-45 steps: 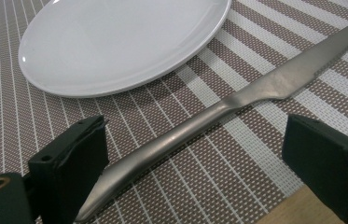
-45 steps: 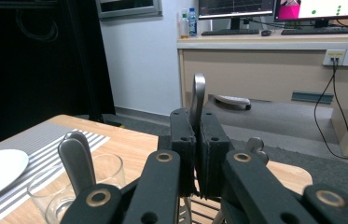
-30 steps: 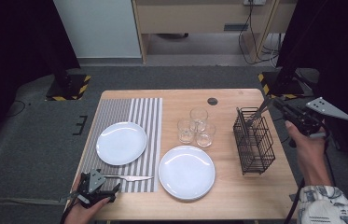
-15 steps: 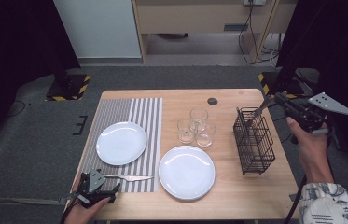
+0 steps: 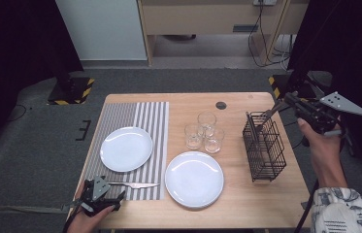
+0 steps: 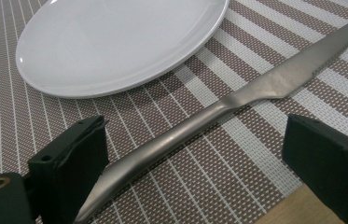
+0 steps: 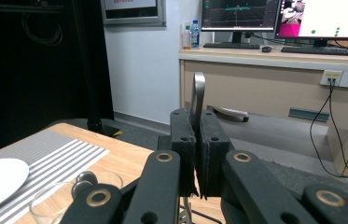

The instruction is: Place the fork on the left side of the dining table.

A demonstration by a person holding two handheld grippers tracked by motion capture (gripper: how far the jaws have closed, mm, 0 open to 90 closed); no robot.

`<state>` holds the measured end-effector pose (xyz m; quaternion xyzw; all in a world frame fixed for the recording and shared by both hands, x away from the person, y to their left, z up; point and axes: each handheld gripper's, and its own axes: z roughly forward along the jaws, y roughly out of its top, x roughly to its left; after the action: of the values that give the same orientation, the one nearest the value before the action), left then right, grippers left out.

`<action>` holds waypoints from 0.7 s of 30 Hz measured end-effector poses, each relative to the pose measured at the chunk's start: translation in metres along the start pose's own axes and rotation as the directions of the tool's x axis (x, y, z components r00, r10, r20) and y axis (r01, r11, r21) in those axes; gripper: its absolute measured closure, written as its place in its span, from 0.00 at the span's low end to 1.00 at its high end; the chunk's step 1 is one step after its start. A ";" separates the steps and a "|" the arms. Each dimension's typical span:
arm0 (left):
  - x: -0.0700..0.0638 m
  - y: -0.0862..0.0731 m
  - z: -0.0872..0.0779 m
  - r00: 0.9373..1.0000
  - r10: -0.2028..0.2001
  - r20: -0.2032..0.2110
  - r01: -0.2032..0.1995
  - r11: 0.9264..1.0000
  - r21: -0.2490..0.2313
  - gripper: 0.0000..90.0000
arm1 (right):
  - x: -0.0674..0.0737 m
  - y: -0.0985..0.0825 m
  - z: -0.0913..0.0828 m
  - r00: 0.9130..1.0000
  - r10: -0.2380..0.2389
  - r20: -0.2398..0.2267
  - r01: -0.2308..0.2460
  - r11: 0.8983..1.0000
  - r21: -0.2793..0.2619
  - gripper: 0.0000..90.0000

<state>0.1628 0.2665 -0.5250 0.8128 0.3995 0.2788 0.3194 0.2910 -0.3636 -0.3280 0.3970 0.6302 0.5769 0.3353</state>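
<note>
A steel table knife [image 5: 133,185] lies on the striped placemat [image 5: 135,114], its handle toward my left gripper [image 5: 112,197]. In the left gripper view the knife [image 6: 237,95] rests flat on the mat. Its handle runs between the jaws of the left gripper [image 6: 195,135], which stand wide open. My right gripper [image 5: 287,99] hovers over the far right corner of a black wire basket [image 5: 264,145]. It is shut on the flat handle of a metal utensil [image 7: 198,95], whose lower end slants into the basket. What kind of utensil it is I cannot tell.
A white plate [image 5: 126,148] sits on the placemat, and a second plate [image 5: 194,178] lies on the bare wood near the front edge. Three empty glasses [image 5: 204,131] are clustered mid-table. A round cable port [image 5: 221,105] is at the far edge.
The right gripper with its utensil has shifted slightly upward in the picture over the basket. The left gripper and the knife have not moved.
</note>
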 end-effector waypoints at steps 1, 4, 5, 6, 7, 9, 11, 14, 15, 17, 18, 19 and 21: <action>0.000 0.000 0.000 1.000 0.000 0.000 0.000 1.000 0.000 0.07 | 0.001 0.000 0.000 1.000 0.000 -0.001 0.000 1.000 -0.001 0.97; 0.000 0.000 0.000 1.000 -0.001 0.001 0.001 1.000 0.000 0.07 | 0.002 0.001 0.001 1.000 -0.001 -0.002 0.001 1.000 -0.003 0.97; 0.000 0.000 0.000 1.000 0.000 0.000 0.000 1.000 0.000 0.07 | 0.003 0.002 0.002 1.000 -0.001 -0.003 0.001 1.000 -0.004 0.97; 0.000 0.000 0.000 1.000 0.000 0.000 0.000 1.000 0.000 0.07 | 0.004 0.003 0.003 1.000 -0.001 -0.003 0.001 1.000 -0.005 0.97; 0.000 0.000 0.000 1.000 0.000 0.000 0.000 1.000 0.000 0.07 | 0.004 0.003 0.003 1.000 0.001 -0.003 -0.001 1.000 -0.005 0.97; 0.000 0.000 0.000 1.000 0.000 0.000 0.000 1.000 0.000 0.07 | 0.004 0.004 0.004 1.000 0.000 -0.003 0.000 1.000 -0.005 0.97; 0.000 0.000 0.000 1.000 0.000 0.001 0.000 1.000 0.000 0.07 | 0.006 0.005 0.005 1.000 -0.002 -0.006 0.002 1.000 -0.003 0.97; 0.000 0.000 0.000 1.000 0.001 0.001 -0.001 1.000 0.000 0.07 | 0.009 0.008 0.008 1.000 -0.005 -0.014 0.005 1.000 -0.007 0.97; 0.000 0.000 0.000 1.000 0.001 0.001 -0.001 1.000 0.000 0.07 | 0.010 0.009 0.010 1.000 -0.006 -0.015 0.006 1.000 -0.008 0.97; 0.000 0.000 0.000 1.000 0.001 0.000 -0.001 1.000 0.000 0.07 | 0.011 0.009 0.011 1.000 -0.011 -0.015 0.011 1.000 -0.005 0.97; 0.000 0.000 0.000 1.000 0.001 0.000 -0.001 1.000 -0.001 0.07 | 0.012 0.009 0.013 1.000 -0.010 -0.019 0.010 1.000 -0.003 0.97; 0.000 0.000 0.000 1.000 0.001 0.000 -0.001 1.000 -0.001 0.07 | 0.014 0.010 0.016 1.000 -0.011 -0.022 0.011 1.000 -0.001 0.97; 0.000 0.000 0.000 1.000 0.001 0.000 -0.001 1.000 -0.001 0.07 | 0.015 0.010 0.017 1.000 -0.010 -0.023 0.010 1.000 0.000 0.97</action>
<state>0.1628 0.2666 -0.5249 0.8128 0.3990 0.2791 0.3197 0.3003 -0.3421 -0.3197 0.3874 0.6361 0.5795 0.3309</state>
